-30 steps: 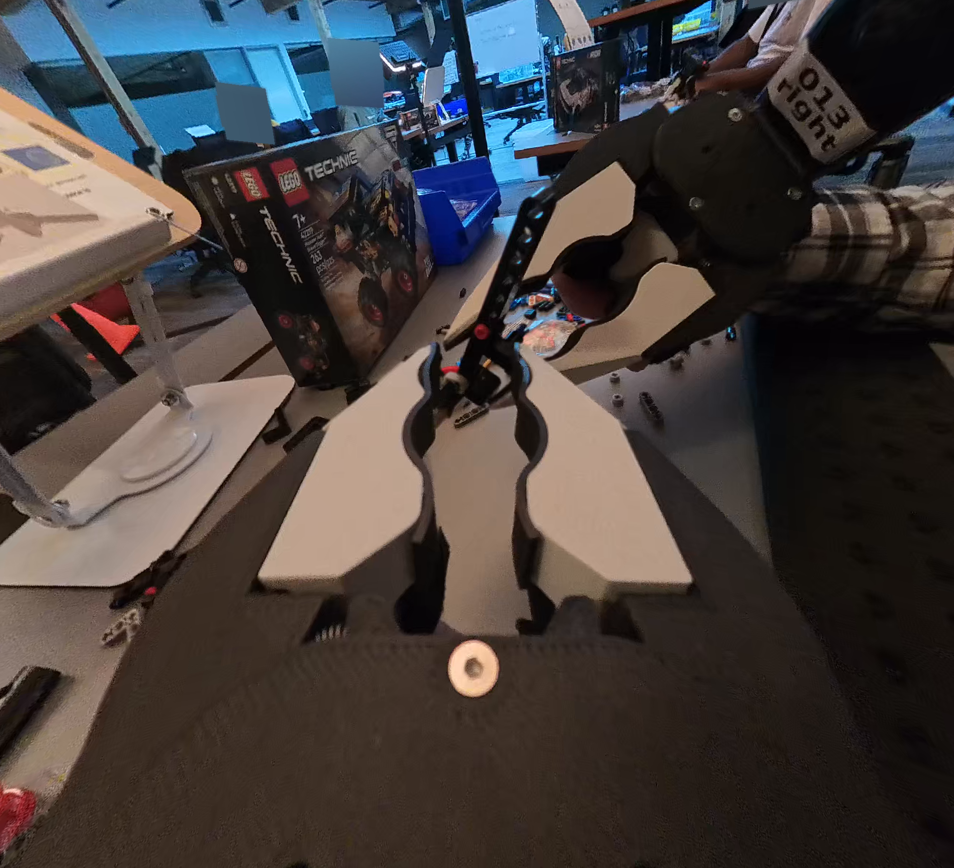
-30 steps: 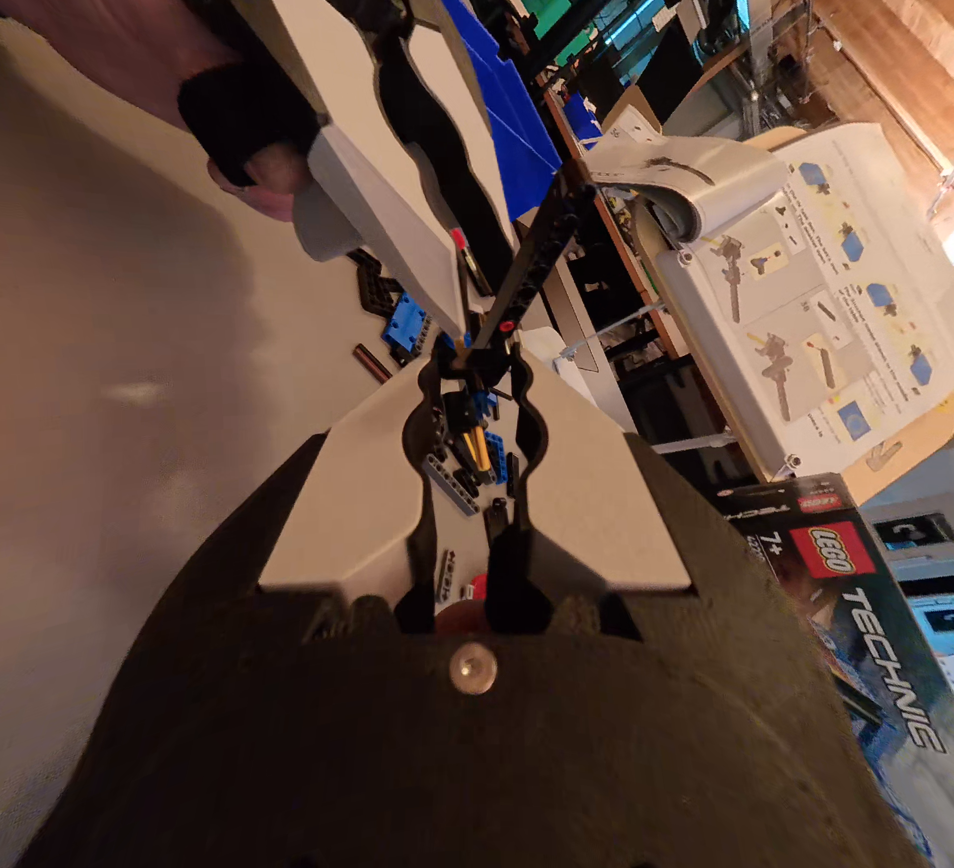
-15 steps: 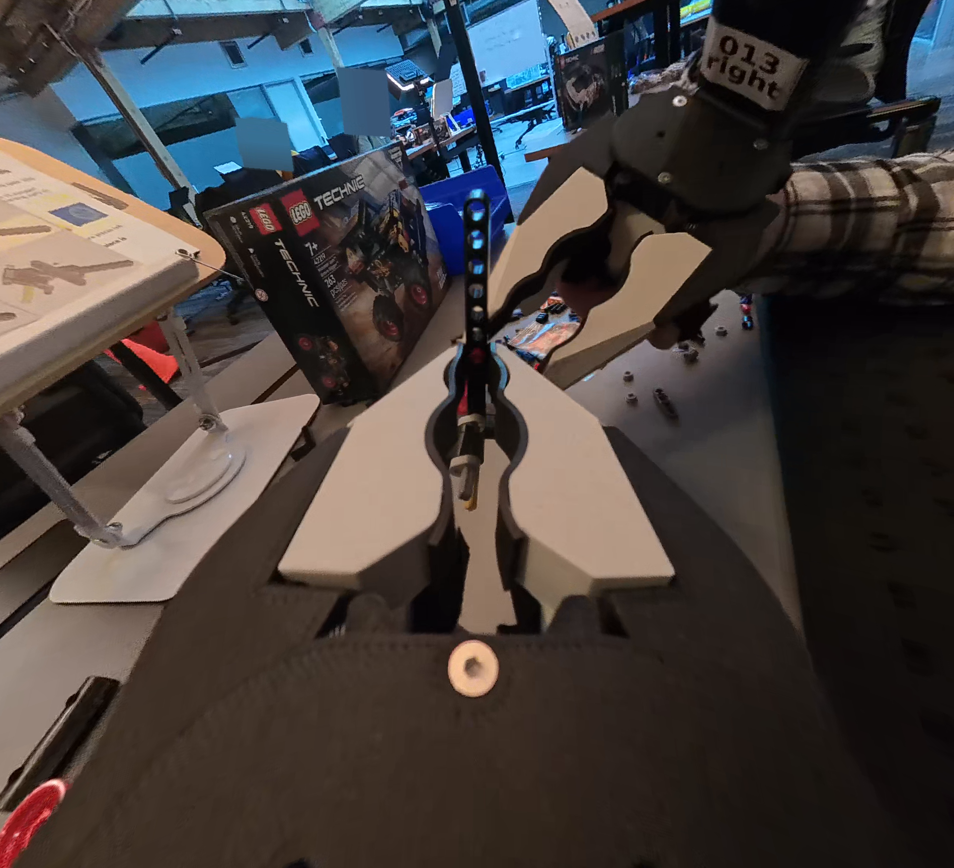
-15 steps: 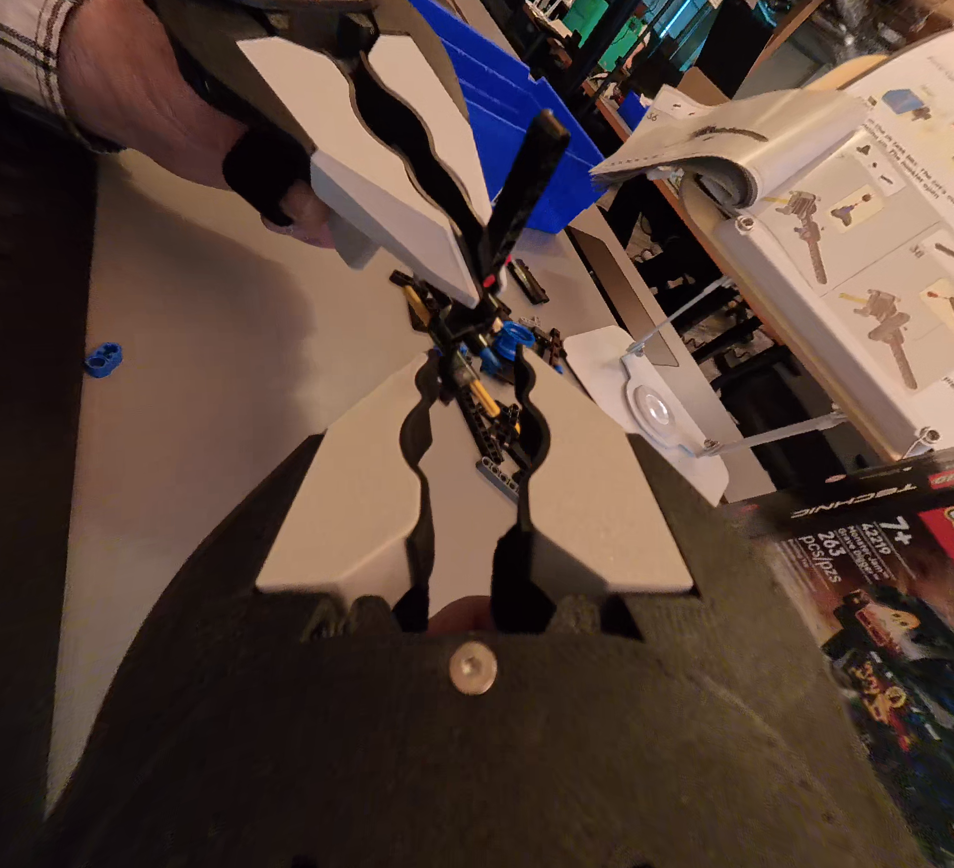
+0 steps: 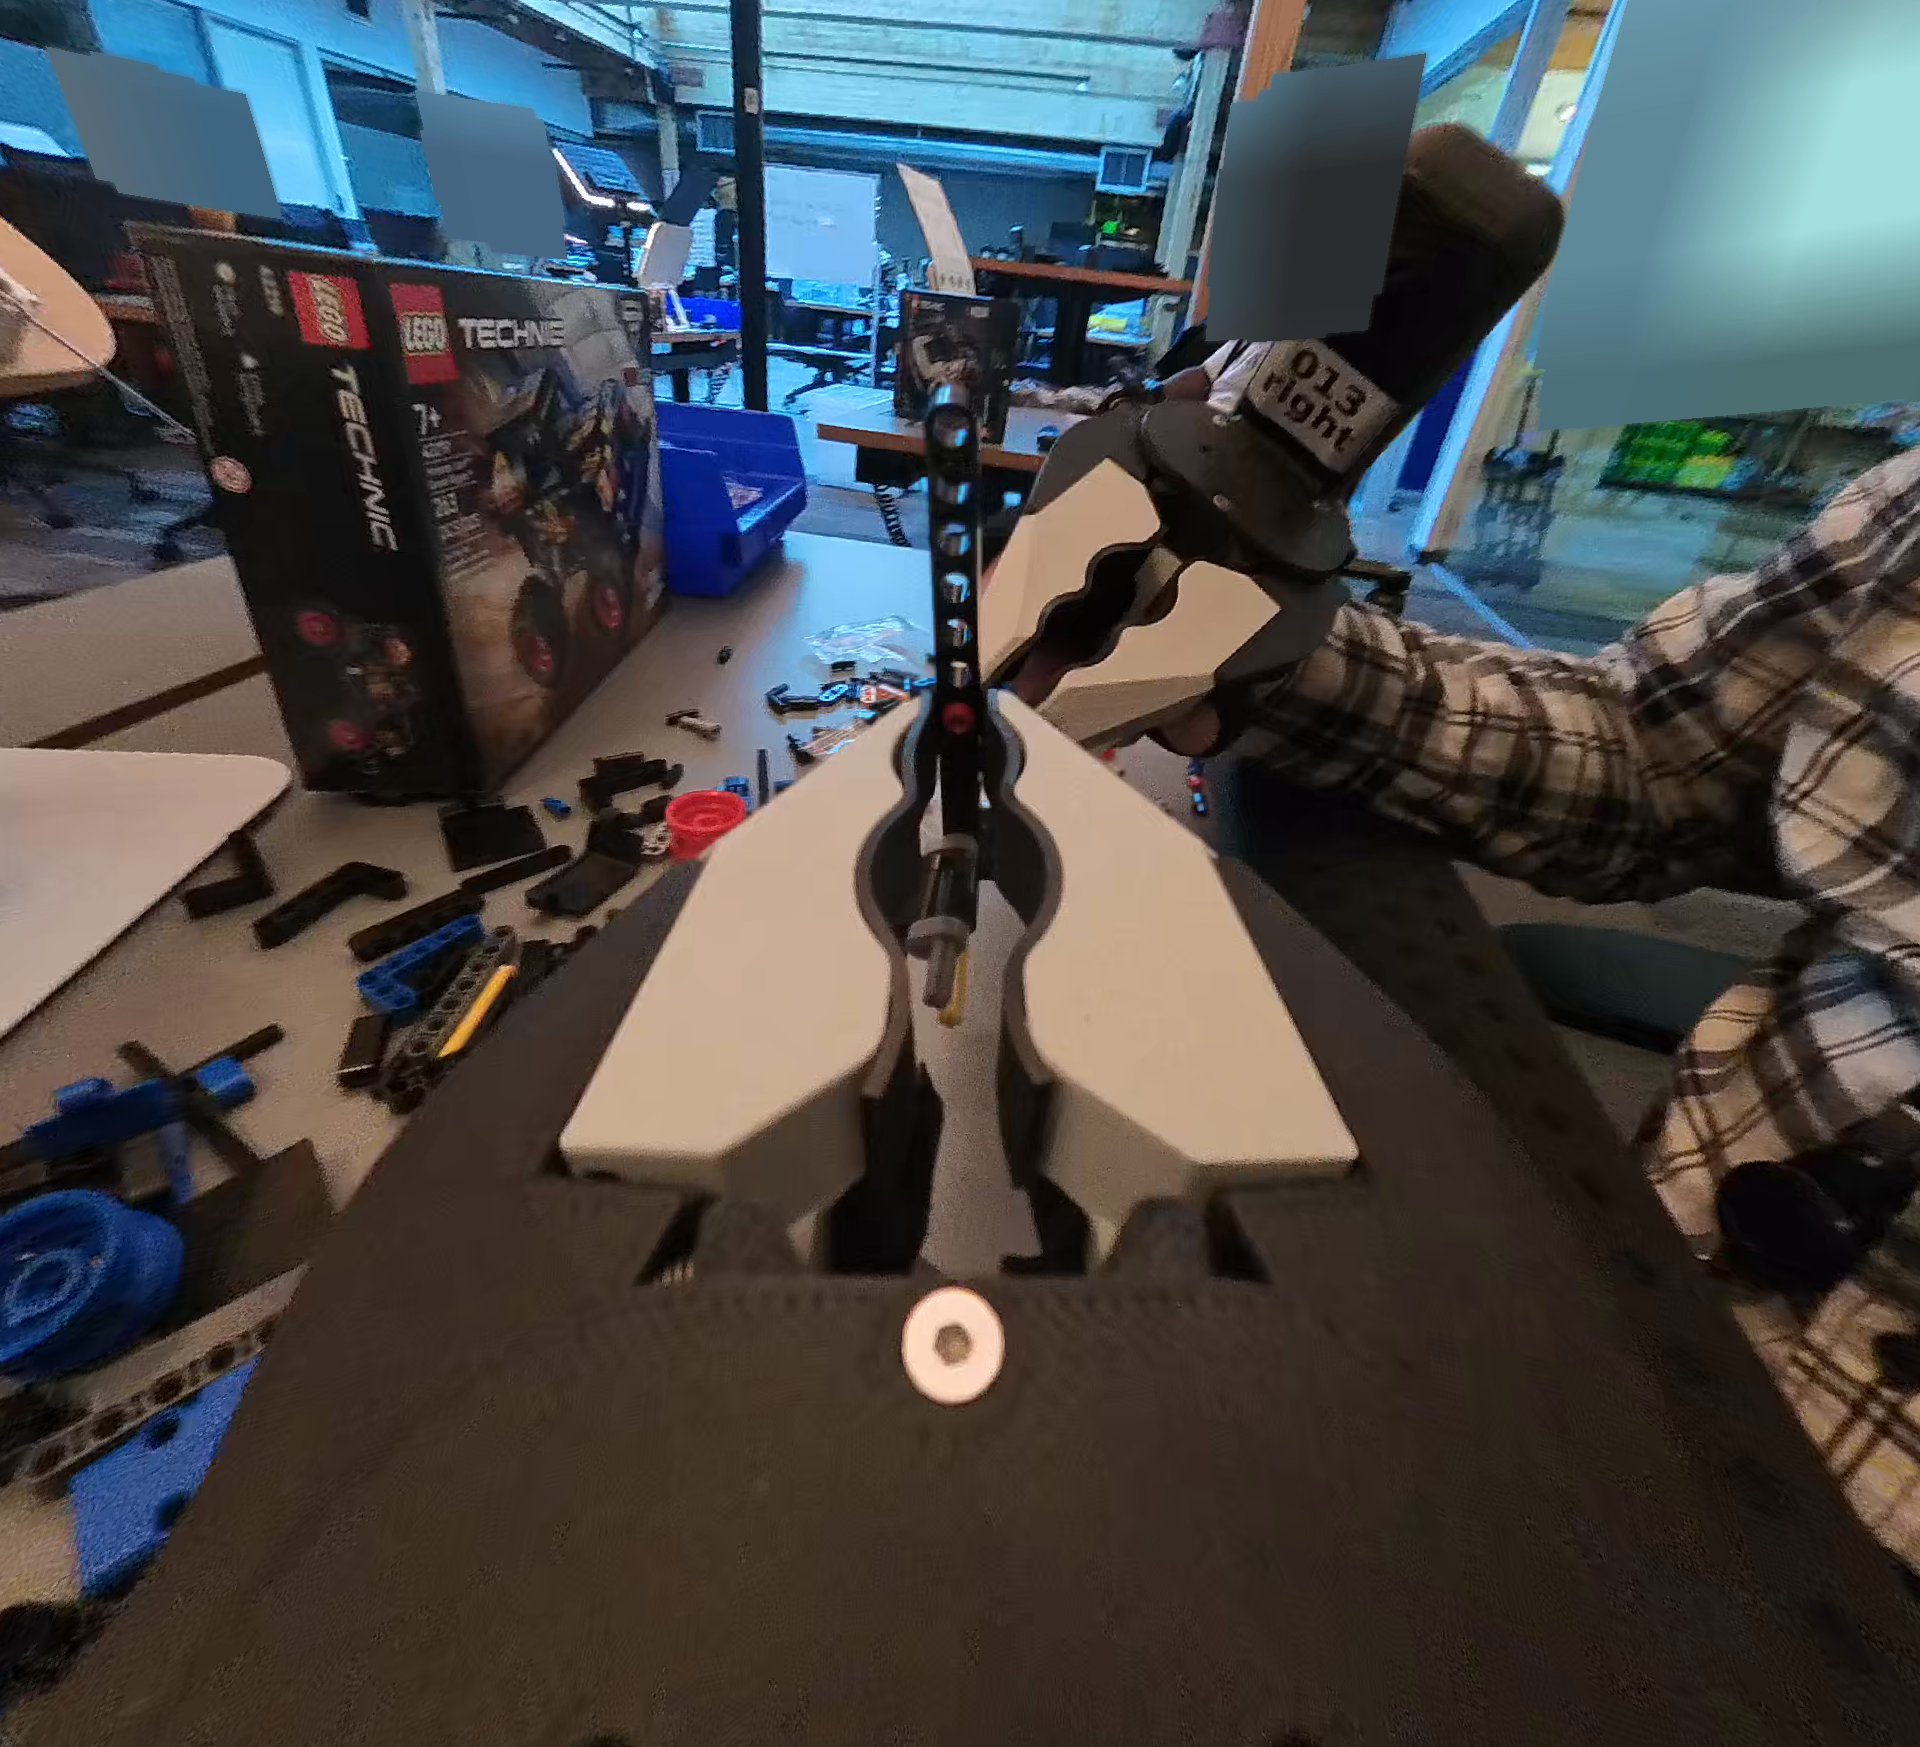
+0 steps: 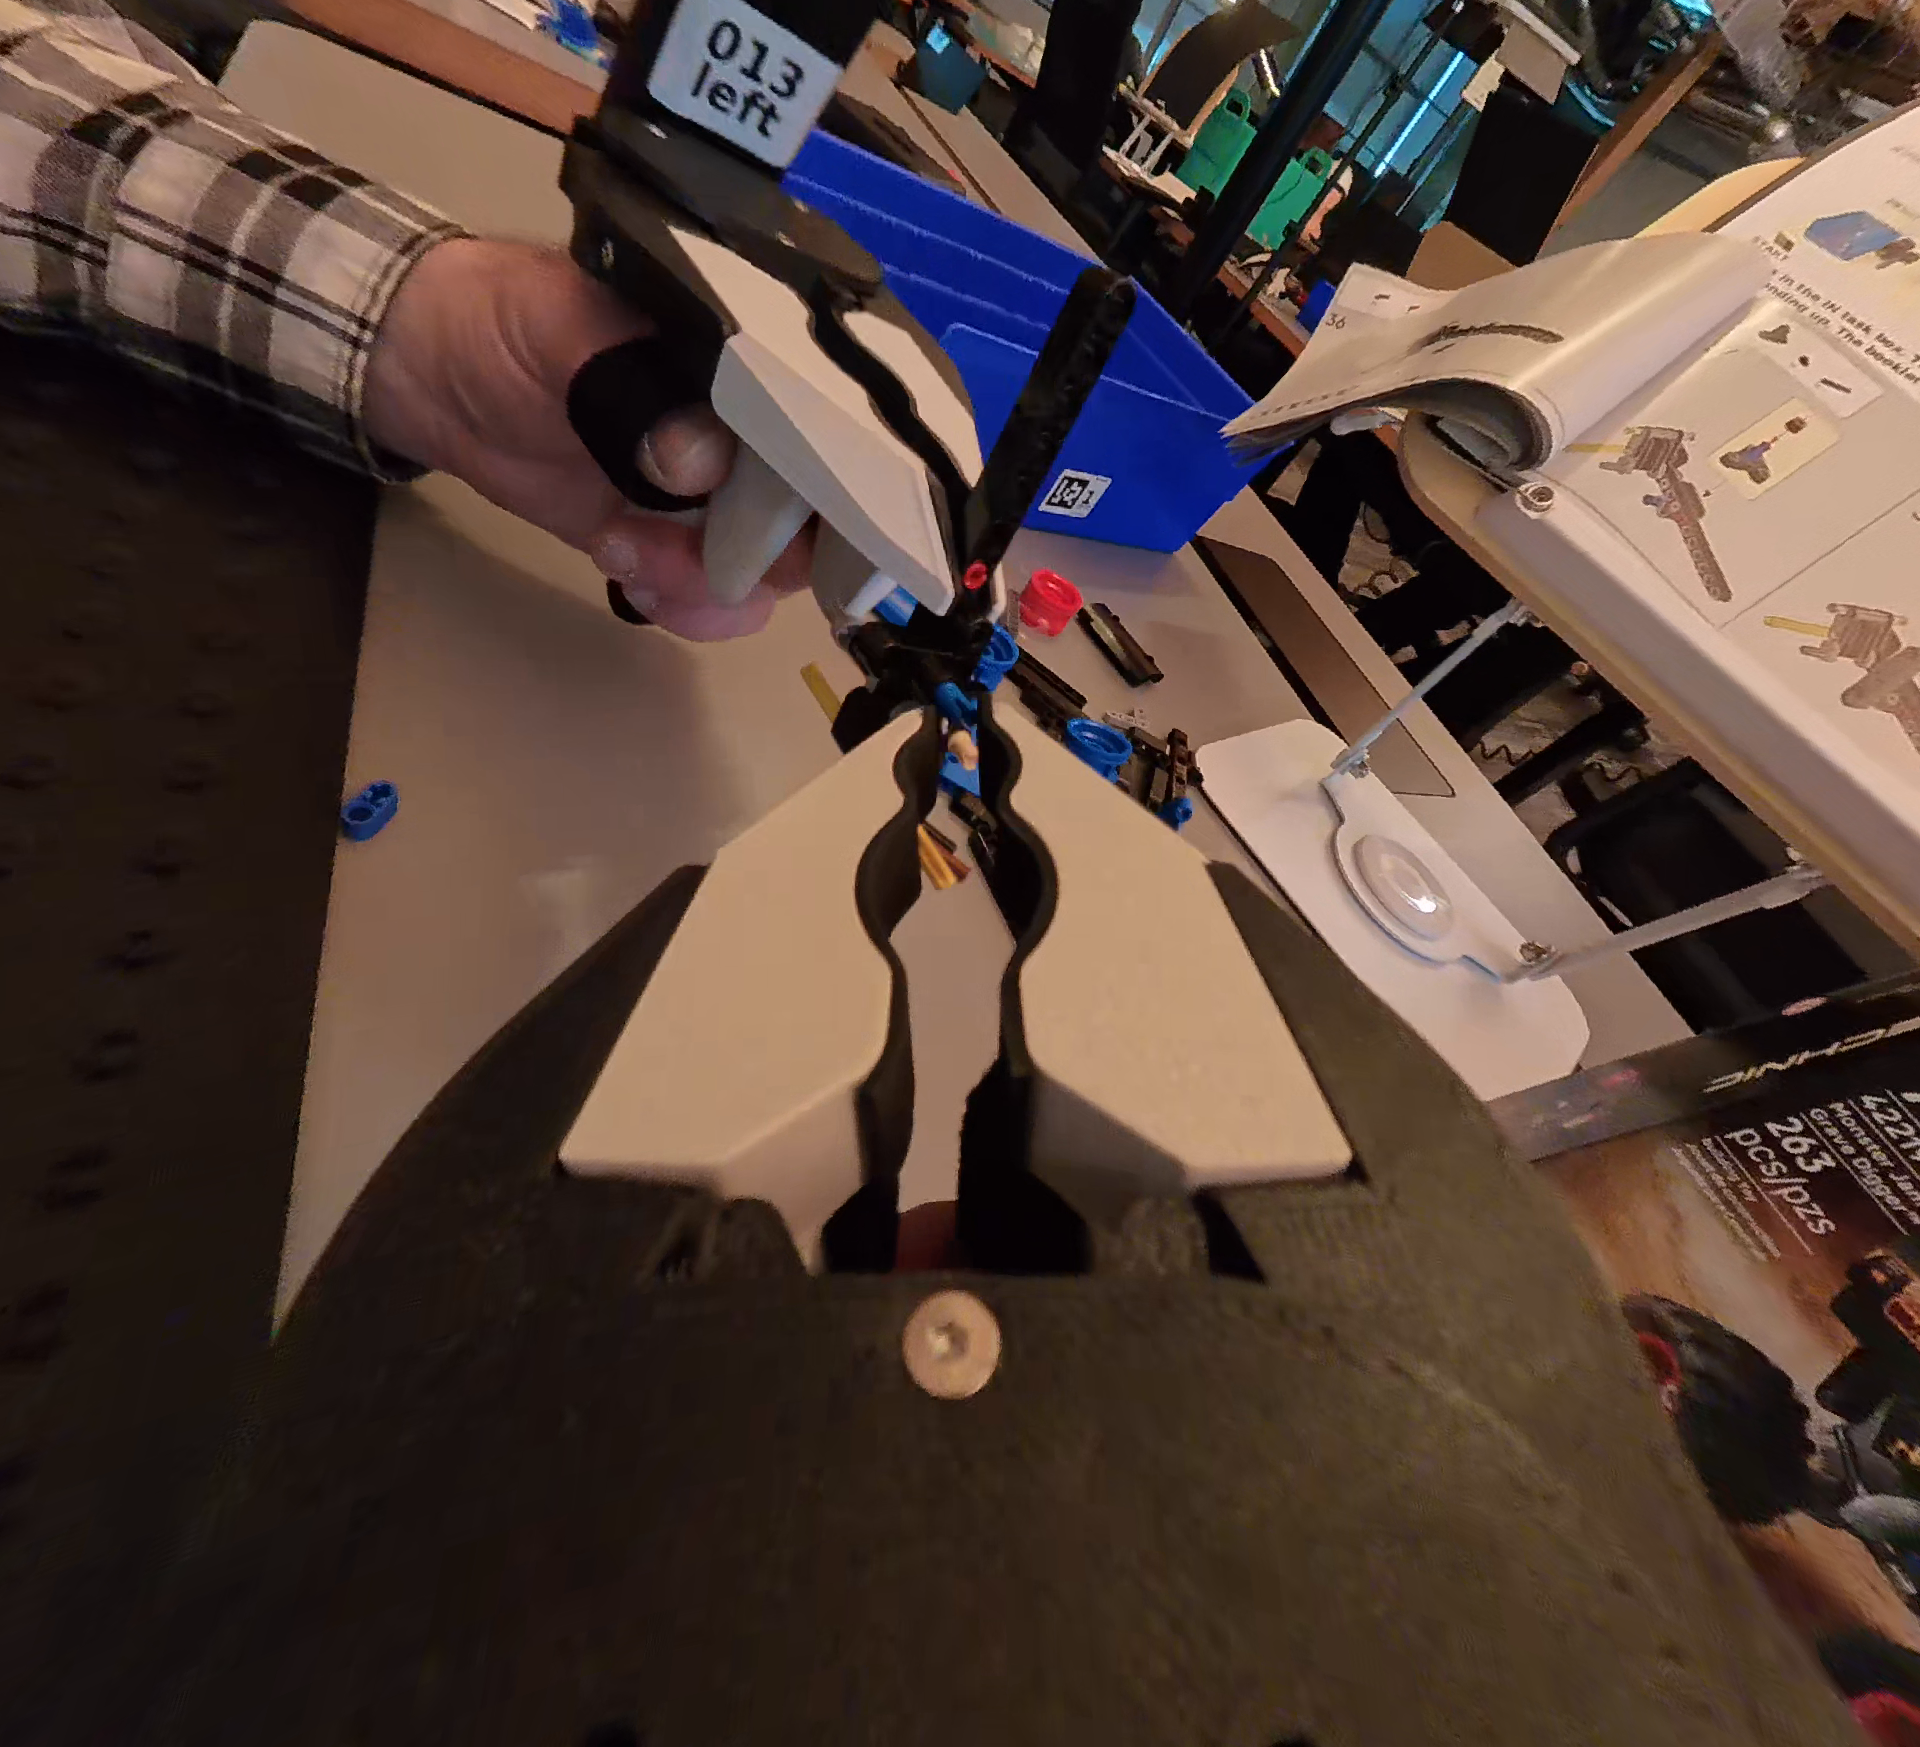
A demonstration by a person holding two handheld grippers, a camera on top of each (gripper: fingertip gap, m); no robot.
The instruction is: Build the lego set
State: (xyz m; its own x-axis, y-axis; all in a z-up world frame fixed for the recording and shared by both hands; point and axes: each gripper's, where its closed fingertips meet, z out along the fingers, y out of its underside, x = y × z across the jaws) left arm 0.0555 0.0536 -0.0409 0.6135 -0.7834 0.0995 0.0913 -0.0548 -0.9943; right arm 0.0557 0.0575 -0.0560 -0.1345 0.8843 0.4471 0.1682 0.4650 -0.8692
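Swung upright now, the long black holed beam (image 5: 951,554) stands clamped in the left claw (image 5: 956,741); right claw (image 6: 951,741), nearly together and empty, waits just beside it.

glossy plastic beam (image 5: 952,554); matt jaws

A long black lego beam (image 5: 952,554) with holes is standing up, a red pin (image 5: 955,715) sitting near its bottom.

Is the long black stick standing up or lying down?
Standing up. The stick rises nearly straight from the left tongs, which are shut on its bottom end, high above the table.
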